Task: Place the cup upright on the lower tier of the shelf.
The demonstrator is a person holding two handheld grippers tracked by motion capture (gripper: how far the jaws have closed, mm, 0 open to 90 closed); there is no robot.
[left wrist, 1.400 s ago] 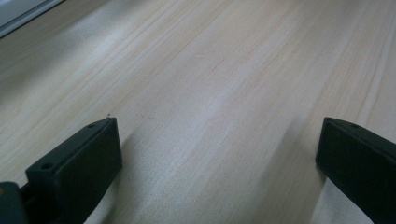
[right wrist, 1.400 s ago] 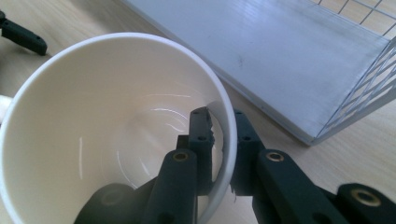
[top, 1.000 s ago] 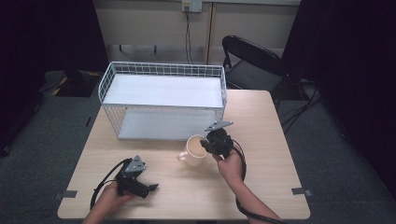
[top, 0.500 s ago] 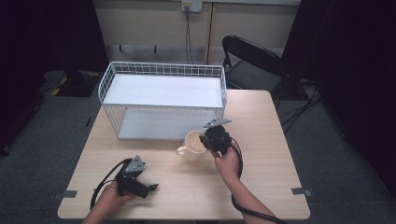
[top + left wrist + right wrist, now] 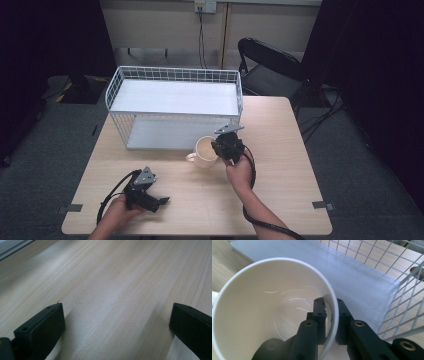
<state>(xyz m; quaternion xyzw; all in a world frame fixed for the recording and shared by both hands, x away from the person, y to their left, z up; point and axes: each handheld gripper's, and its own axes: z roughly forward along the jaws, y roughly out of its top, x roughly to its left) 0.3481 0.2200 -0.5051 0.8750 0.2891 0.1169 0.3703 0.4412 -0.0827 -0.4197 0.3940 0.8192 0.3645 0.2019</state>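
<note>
Currently the right tool (image 5: 329, 322) is clamped thinly on the mug (image 5: 204, 151) wall at the wire rack (image 5: 175, 75), risking slip or collision, while the left tool (image 5: 116, 325) rests apart on the bench (image 5: 280, 175)

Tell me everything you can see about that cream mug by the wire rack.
The mug is cream-white, glossy like ceramic, and empty inside. A small handle sticks out on its left in the high view. It sits just in front of the wire rack's lower shelf; whether it rests on the table is unclear. The right gripper pinches its wall, one of the fingers inside and one outside.
</note>
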